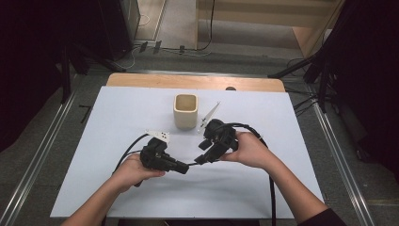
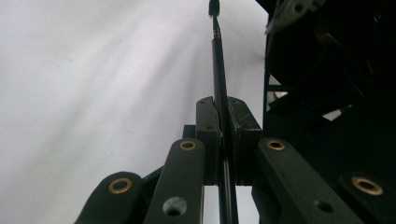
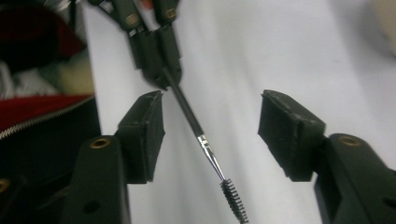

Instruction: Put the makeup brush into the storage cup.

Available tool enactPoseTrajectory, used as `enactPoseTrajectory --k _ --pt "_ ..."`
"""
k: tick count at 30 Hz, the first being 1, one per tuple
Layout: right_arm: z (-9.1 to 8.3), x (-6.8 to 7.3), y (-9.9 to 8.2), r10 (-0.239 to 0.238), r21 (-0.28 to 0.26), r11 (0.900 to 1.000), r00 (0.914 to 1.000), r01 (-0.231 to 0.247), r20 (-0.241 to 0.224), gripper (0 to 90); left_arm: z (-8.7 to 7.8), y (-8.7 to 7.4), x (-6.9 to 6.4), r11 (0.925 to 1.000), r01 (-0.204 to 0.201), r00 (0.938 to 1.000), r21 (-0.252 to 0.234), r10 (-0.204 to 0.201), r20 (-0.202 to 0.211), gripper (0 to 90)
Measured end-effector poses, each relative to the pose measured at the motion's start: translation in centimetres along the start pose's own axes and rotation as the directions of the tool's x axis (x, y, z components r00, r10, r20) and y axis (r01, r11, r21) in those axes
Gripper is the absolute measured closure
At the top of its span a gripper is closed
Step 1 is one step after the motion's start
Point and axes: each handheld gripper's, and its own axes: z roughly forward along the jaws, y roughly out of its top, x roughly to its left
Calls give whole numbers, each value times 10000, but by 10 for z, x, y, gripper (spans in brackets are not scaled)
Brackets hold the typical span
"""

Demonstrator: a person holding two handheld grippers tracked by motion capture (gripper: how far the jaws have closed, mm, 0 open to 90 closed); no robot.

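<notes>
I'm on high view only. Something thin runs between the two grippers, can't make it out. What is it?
Observer: A small brush, black handle, metal ferrule, spiral bristles at the tip.
Operator: Who has it?
Observer: The left gripper; the left gripper view shows its jaws shut on the handle.
Operator: And the right one?
Observer: The right gripper is open; its pads stand clear on either side of the brush, touching nothing.
Operator: Which end faces the right gripper?
Observer: The bristle end; it reaches past the right gripper's pads toward that camera.
</notes>
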Motion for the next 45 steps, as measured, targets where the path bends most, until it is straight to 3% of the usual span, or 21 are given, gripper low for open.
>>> enactPoseTrajectory --k 1,5,8,10,15,18,21,25,27,30,31,32,33,36,38,39,40,41,42,43,45 --pt "-2 0 -3 492 -271 9985 9984 -484 290 372 -1 0 -1 9999 -58 9999 -86 57 -157 851" --pt "-7 0 -9 1384 -1008 9860 9892 -1331 475 350 -2 -2 1 9994 133 9992 -318 -145 -361 852" --pt "-10 1 -15 2217 -1510 9653 9742 -2130 429 343 -1 -4 2 9982 346 9976 -483 -374 -586 852" --pt "-13 1 -19 2817 -1744 9468 9585 -2704 432 344 -1 -4 2 9969 459 9961 -642 -505 -721 851" --pt "-16 6 -29 3435 -2254 9192 9373 -3228 589 338 -2 -7 4 9888 686 9921 -1322 -816 -952 851" --pt "-16 8 -33 3547 -2422 9126 9325 -3294 685 340 -2 -8 4 9869 640 9911 -1484 -803 -1064 851" --pt "-14 13 -40 3673 -2647 9045 9262 -3344 848 346 -3 -9 4 9781 773 9894 -1930 -991 -1059 852" --pt "-14 19 -45 3644 -2823 9028 9257 -3245 1012 355 -3 -11 4 9741 767 9860 -2128 -1058 -1287 851" --pt "-14 22 -47 3620 -2856 9036 9256 -3194 1101 353 -3 -12 4 9689 783 9841 -2348 -1128 -1372 851" --pt "-14 25 -50 3686 -3125 8940 9236 -3211 1053 351 -3 -14 3 9582 855 9829 -2729 -1259 -1343 851" --pt "-14 25 -50 3686 -3125 8940 9236 -3211 1053 351 -3 -14 3 9582 855 9829 -2729 -1259 -1343 851" --pt "-13 26 -53 3732 -3291 8878 9217 -3217 1060 348 -2 -17 2 9499 799 9808 -3021 -1290 -1461 851" --pt "-13 26 -53 3732 -3291 8878 9217 -3217 1060 348 -2 -17 2 9499 799 9808 -3021 -1290 -1461 851" --pt "-8 28 -57 3621 -3518 8856 9252 -3034 1136 361 4 -23 0 9376 869 9768 -3366 -1465 -1560 851" --pt "-5 28 -60 3654 -3779 8744 9254 -3043 1004 367 4 -24 0 9330 882 9764 -3490 -1504 -1553 851" --pt "-4 28 -62 3754 -3899 8662 9220 -3127 947 368 3 -25 -1 9206 964 9743 -3785 -1651 -1533 851" --pt "-4 28 -62 3754 -3899 8662 9220 -3127 947 368 3 -25 -1 9206 964 9743 -3785 -1651 -1533 851" --pt "-2 28 -64 3923 -4034 8532 9164 -3306 787 370 3 -26 -3 9143 999 9733 -3924 -1717 -1523 851" --pt "-2 28 -64 3923 -4034 8532 9164 -3306 787 370 2 -27 -3 9101 987 9729 -4024 -1732 -1531 851" --pt "0 28 -68 4043 -4191 8417 9119 -3404 713 370 3 -27 -4 9046 977 9731 -4149 -1742 -1507 851" --pt "3 29 -72 4027 -4474 8301 9128 -3329 679 365 4 -28 -7 9040 891 9739 -4182 -1671 -1539 851"
